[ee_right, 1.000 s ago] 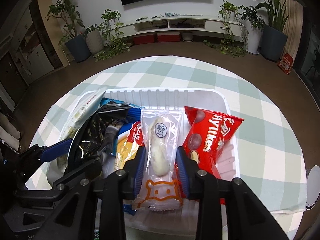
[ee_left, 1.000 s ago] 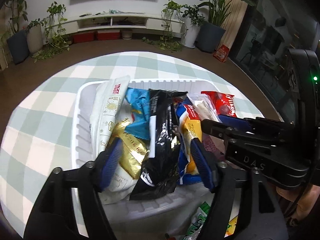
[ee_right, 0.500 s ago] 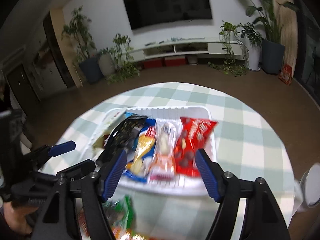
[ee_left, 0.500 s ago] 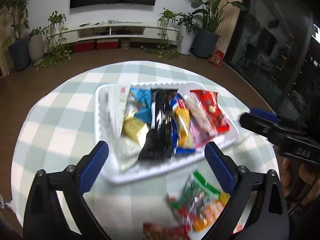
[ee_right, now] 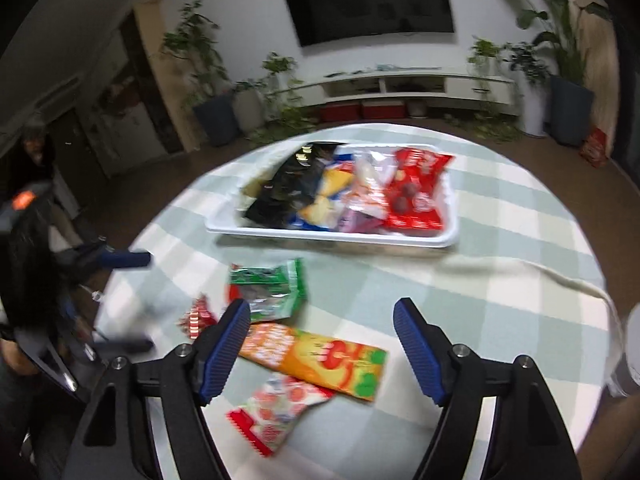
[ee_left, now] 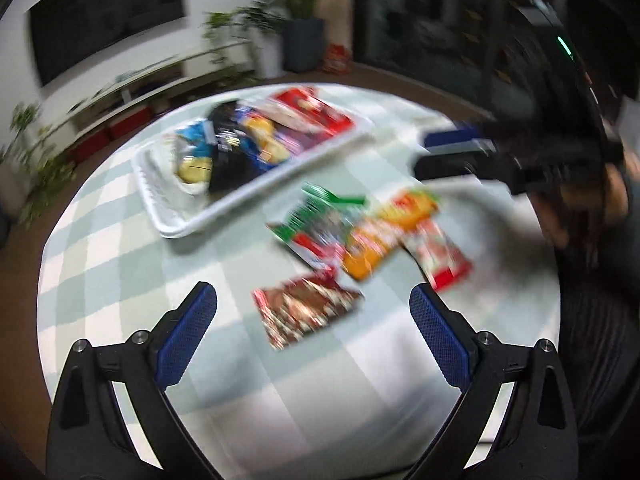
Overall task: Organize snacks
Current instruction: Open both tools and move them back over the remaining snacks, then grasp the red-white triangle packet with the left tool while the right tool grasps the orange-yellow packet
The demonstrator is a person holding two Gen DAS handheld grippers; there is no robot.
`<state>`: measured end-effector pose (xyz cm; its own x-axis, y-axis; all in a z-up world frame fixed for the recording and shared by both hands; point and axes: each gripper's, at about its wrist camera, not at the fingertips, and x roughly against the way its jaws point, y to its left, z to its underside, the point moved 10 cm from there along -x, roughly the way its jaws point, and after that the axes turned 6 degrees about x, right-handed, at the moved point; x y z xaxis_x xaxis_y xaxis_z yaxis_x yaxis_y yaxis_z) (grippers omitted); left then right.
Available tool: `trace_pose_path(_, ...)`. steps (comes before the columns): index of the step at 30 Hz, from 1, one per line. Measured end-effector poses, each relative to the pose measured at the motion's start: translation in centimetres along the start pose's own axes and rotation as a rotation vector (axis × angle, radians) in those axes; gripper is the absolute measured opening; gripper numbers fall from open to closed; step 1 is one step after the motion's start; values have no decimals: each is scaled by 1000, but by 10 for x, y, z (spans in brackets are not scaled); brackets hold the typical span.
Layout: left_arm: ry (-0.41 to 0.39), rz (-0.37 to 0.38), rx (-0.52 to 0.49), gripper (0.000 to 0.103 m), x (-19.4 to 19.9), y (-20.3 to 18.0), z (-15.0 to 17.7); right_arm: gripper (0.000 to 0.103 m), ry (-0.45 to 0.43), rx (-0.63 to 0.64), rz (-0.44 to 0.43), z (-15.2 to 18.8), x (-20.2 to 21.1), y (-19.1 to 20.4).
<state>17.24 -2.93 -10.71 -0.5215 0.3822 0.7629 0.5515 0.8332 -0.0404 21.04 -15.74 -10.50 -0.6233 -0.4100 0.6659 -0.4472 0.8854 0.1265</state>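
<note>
Both my jaws stand spread and empty: left gripper (ee_left: 313,334) and right gripper (ee_right: 322,344) grasp nothing. Four loose packets lie on the checked cloth just short of the white plastic tray (ee_right: 451,236) of snacks. Nearest that tray is the green foil bag (ee_right: 268,290), then the flat orange packet (ee_right: 316,360). Light, crinkly, slippery, I judge; pinch an edge seam.

Wall television (ee_right: 370,0), potted plants (ee_right: 208,80), checked tablecloth (ee_right: 520,248)
</note>
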Motion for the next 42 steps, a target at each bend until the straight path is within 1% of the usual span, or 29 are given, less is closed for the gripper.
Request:
trace_pose_path(2, 32, -11, -60, 98, -4, -7, 7, 77, 24, 52, 13, 7, -4, 8)
trace_pose_path(4, 55, -11, -84, 98, -8, -11, 10, 77, 40, 96, 5, 11, -8, 15)
trace_pose_path(7, 76, 20, -105, 98, -16, -13, 11, 77, 43, 137, -8, 13, -8, 24)
trace_pose_path(9, 106, 32, -130, 98, -23, -11, 11, 77, 70, 150, 0, 17, -14, 24)
trace_pose_path(12, 136, 67, -203, 98, -31, -10, 9, 75, 100, 147, 10, 22, -20, 20)
trace_pose_path(14, 153, 75, -249, 98, -34, -7, 8, 75, 98, 134, 1, 21, -20, 18)
trace_pose_path(19, 203, 166, -275, 98, -48, 1, 3, 75, 102, 127, -6, 20, -21, 17)
trace_pose_path(23, 246, 196, -313, 94, -61, 0, 6, 75, 119, 117, -7, 21, -25, 14)
trace_pose_path(24, 251, 207, -317, 85, -63, -1, 6, 75, 121, 112, -7, 21, -25, 12)
trace_pose_path(25, 260, 221, -316, 72, -66, -2, 8, 75, 123, 103, -6, 21, -26, 11)
trace_pose_path(26, 263, 239, -308, 70, -65, -3, 9, 75, 126, 96, -5, 21, -27, 9)
trace_pose_path(27, 257, 247, -298, 66, -66, -2, 7, 75, 130, 89, -4, 21, -28, 8)
trace_pose_path(30, 259, 255, -279, 65, -67, 2, 8, 75, 145, 66, -1, 23, -30, 4)
trace_pose_path(35, 280, 241, -291, 65, -64, 1, 12, 75, 152, 58, 0, 24, -31, 1)
trace_pose_path(38, 286, 231, -273, 61, -64, 0, 13, 74, 157, 61, -3, 25, -32, 3)
trace_pose_path(41, 281, 210, -239, 51, -63, 4, 12, 72, 164, 59, -3, 27, -33, 3)
trace_pose_path(42, 276, 199, -225, 44, -62, 6, 12, 72, 166, 58, -3, 28, -33, 3)
